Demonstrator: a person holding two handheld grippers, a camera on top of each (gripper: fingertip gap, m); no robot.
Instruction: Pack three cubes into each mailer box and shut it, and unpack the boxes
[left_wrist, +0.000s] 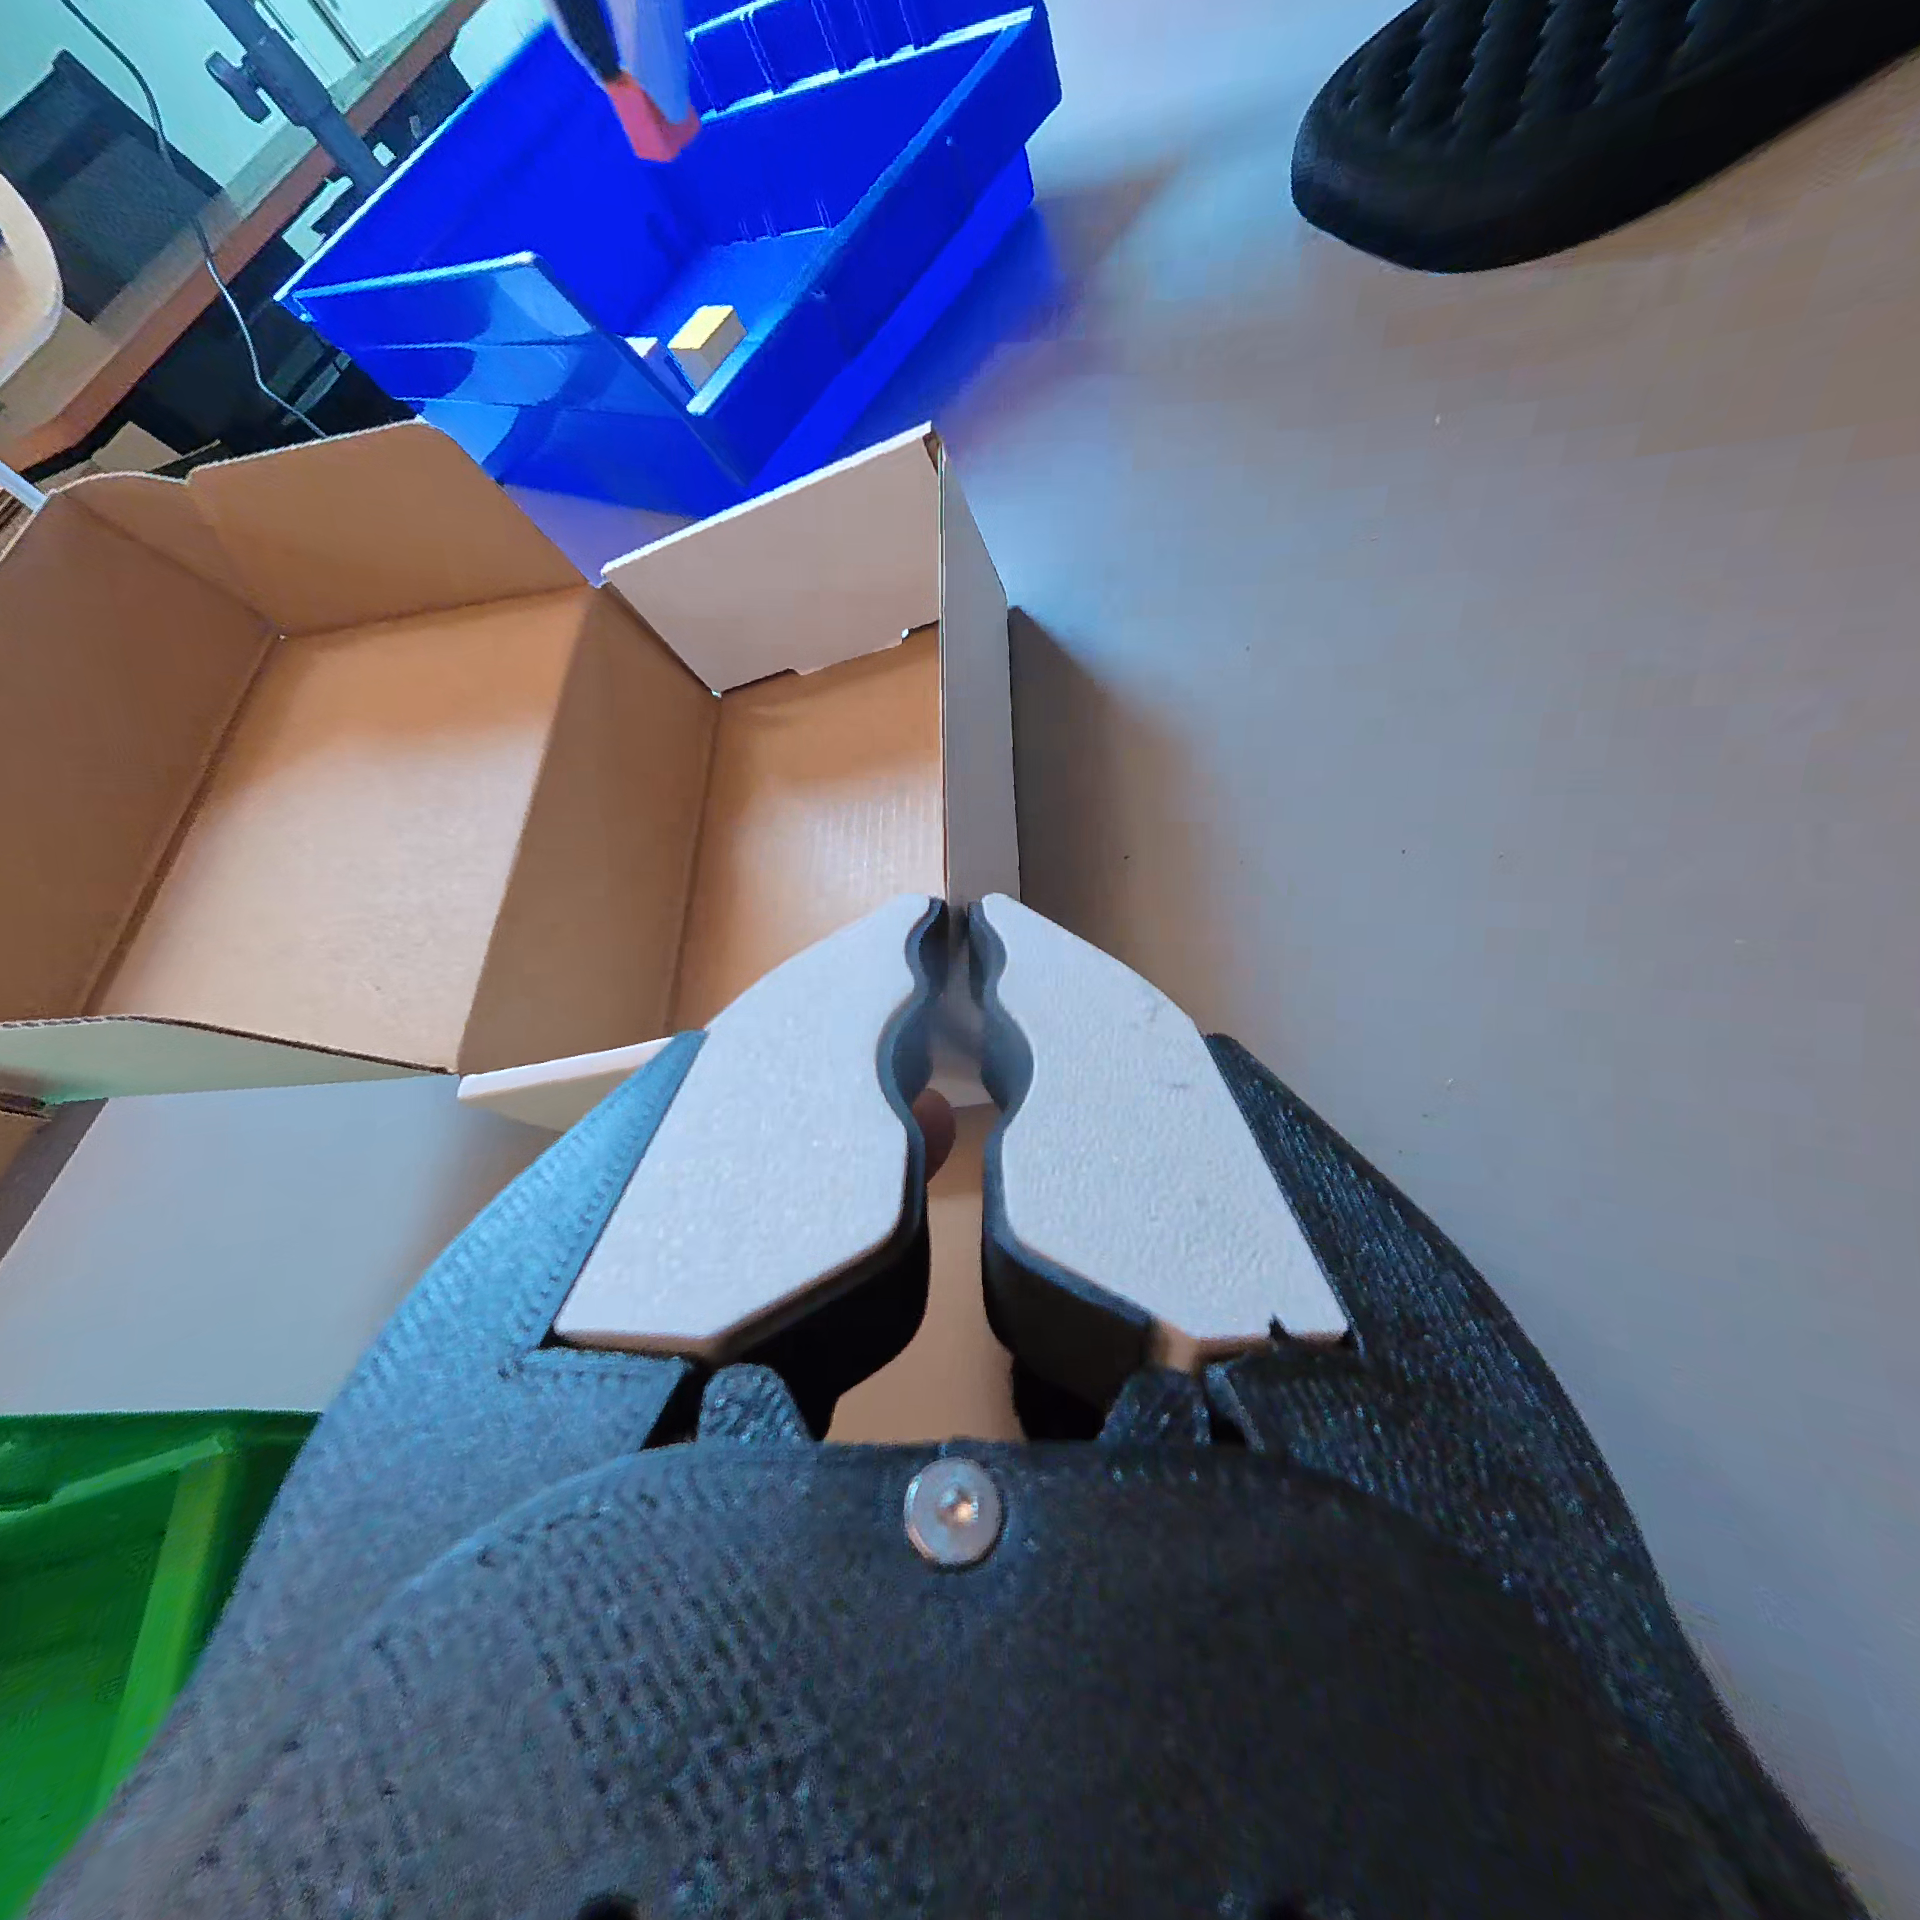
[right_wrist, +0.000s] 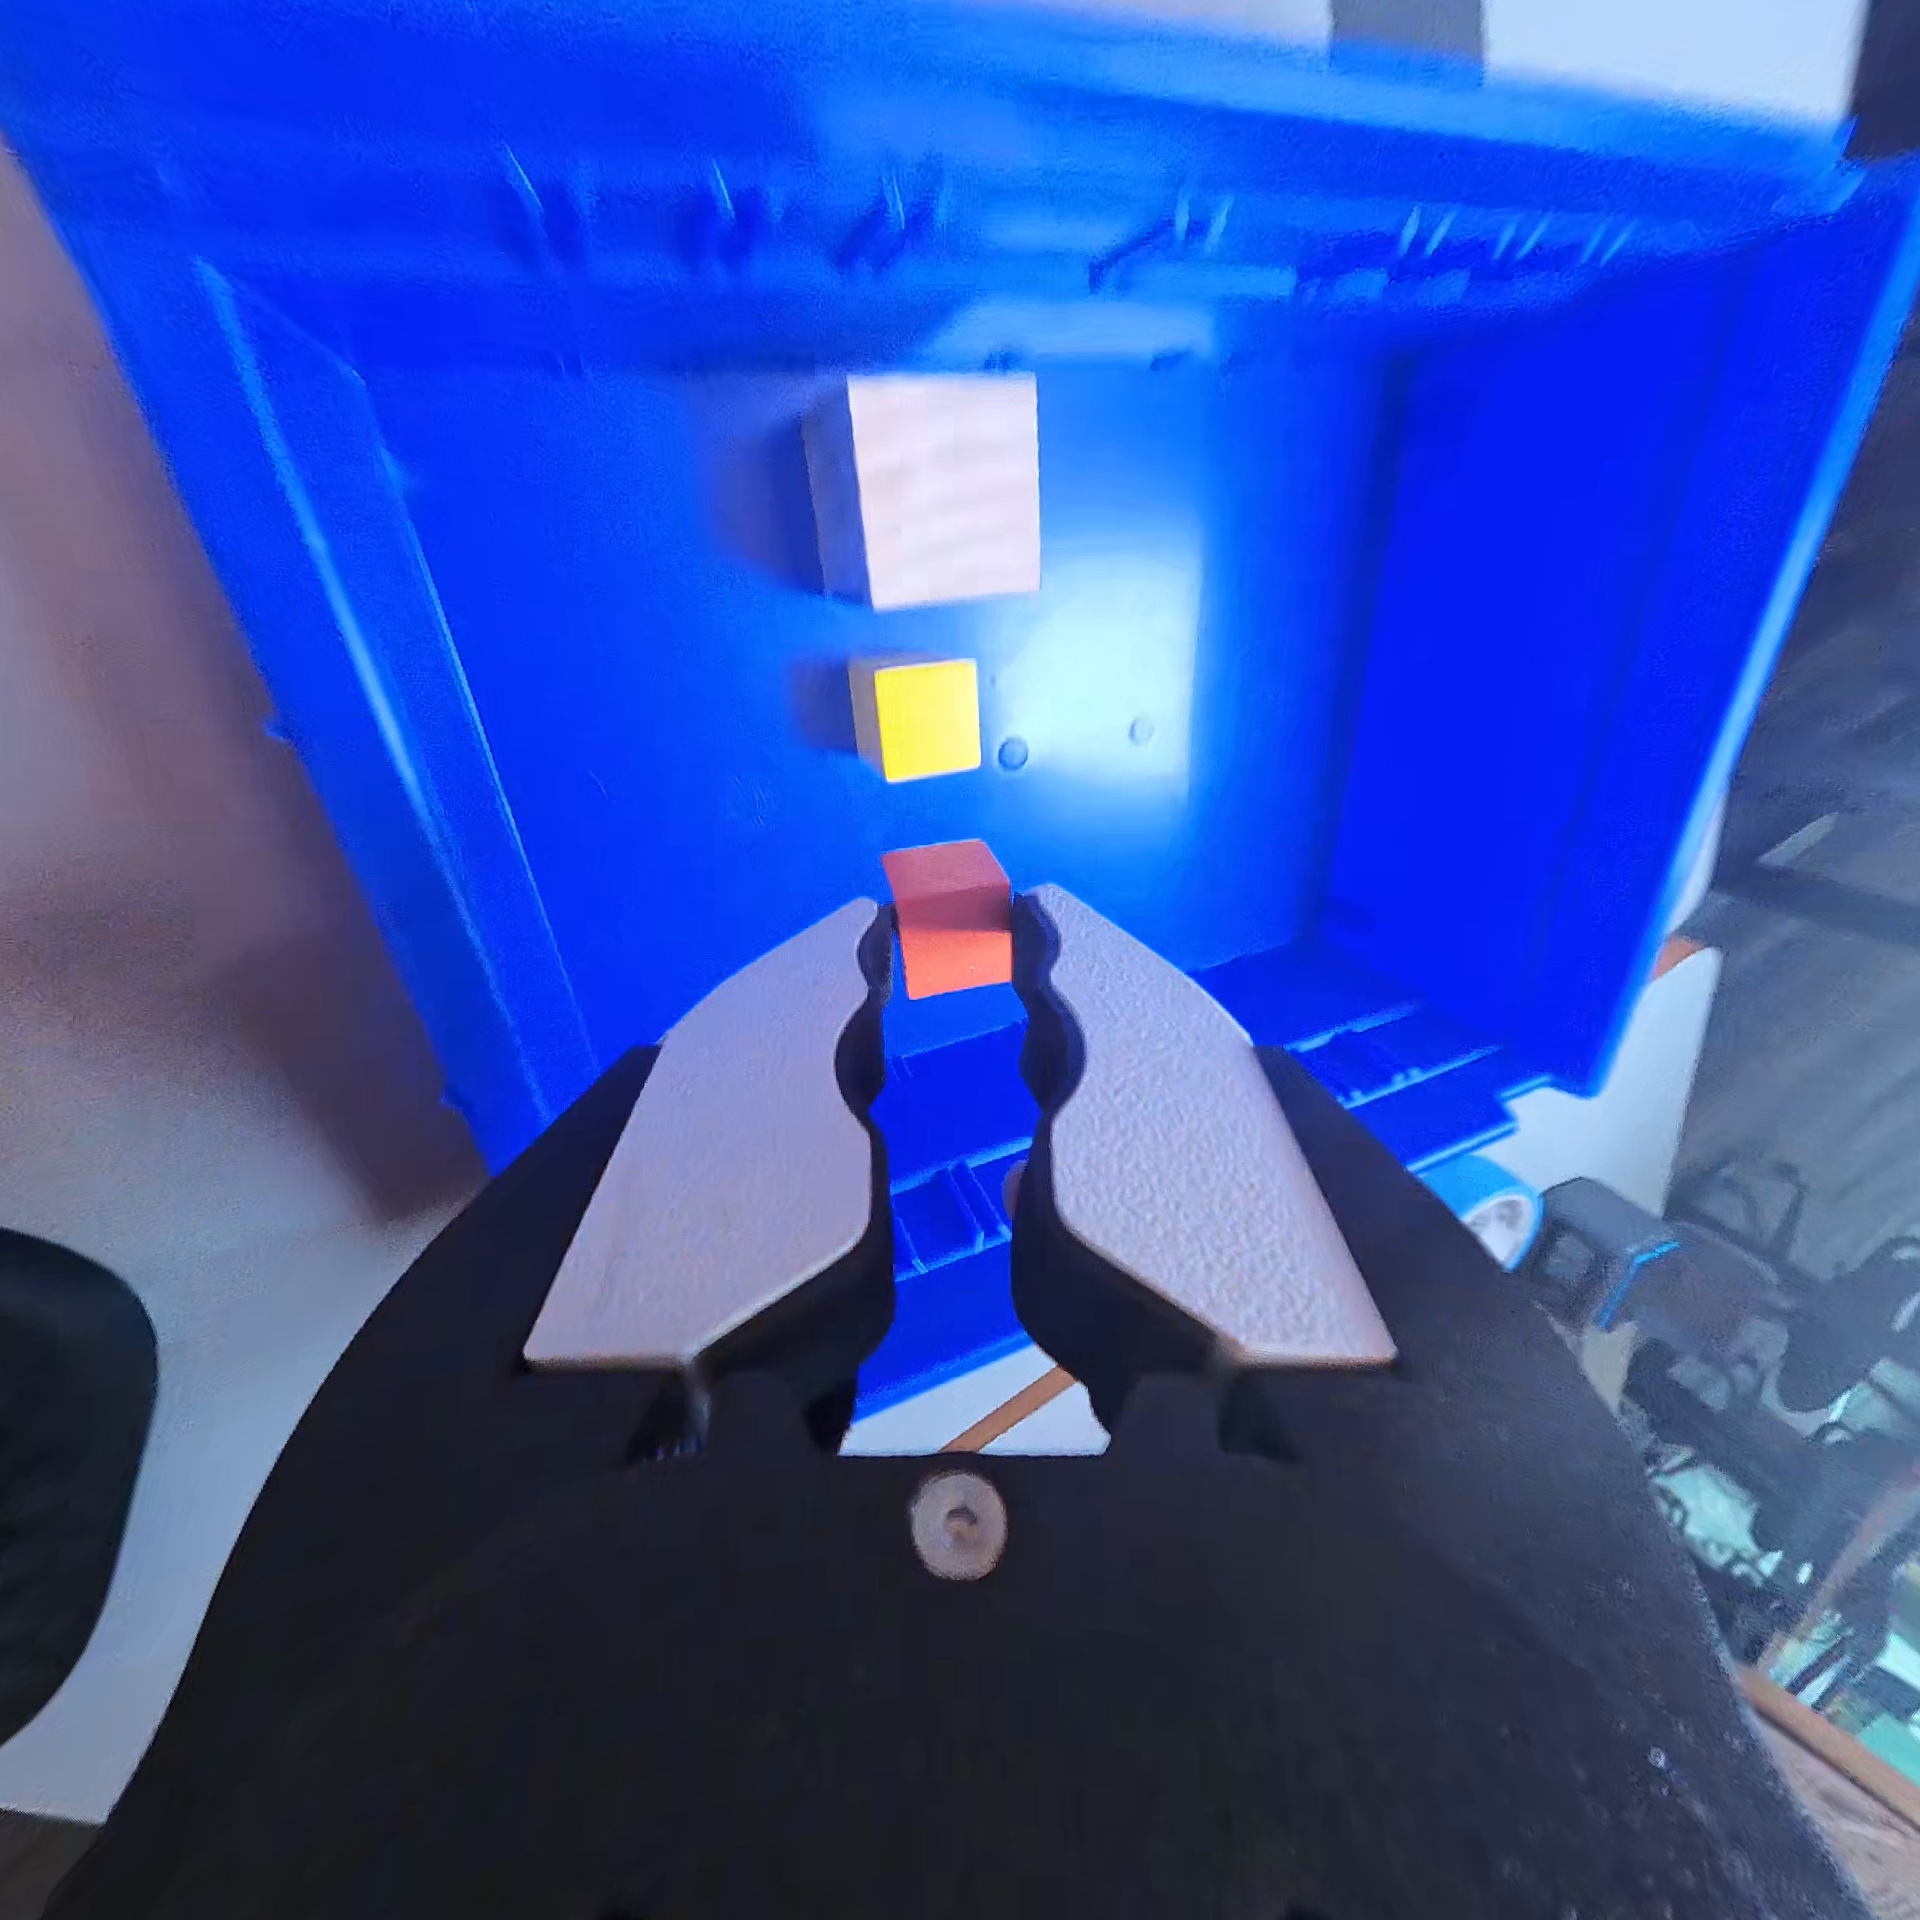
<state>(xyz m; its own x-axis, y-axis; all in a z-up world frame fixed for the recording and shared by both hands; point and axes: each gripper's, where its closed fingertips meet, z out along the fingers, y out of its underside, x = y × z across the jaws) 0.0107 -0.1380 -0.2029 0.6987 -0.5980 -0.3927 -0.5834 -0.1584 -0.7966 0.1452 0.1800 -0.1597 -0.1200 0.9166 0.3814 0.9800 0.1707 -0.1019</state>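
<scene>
My left gripper (left_wrist: 956, 914) is shut on the upright white side wall (left_wrist: 975, 727) of an open cardboard mailer box (left_wrist: 343, 810), whose inside shows no cubes. My right gripper (right_wrist: 951, 914) is shut on a red cube (right_wrist: 951, 920) and holds it above the blue bin (right_wrist: 623, 675). A yellow cube (right_wrist: 925, 719) and a larger pale wooden cube (right_wrist: 940, 488) lie on the bin floor beyond it. In the left wrist view the right gripper with the red cube (left_wrist: 652, 123) hangs over the blue bin (left_wrist: 499, 312), and the yellow cube (left_wrist: 707, 338) sits inside it.
A green bin (left_wrist: 104, 1621) stands at the lower left. A black perforated object (left_wrist: 1600, 125) lies on the pale table (left_wrist: 1455, 831) at the upper right. A desk with cables and dark equipment stands beyond the table at the upper left. My right fingertips sit around 35 cm from my left ones.
</scene>
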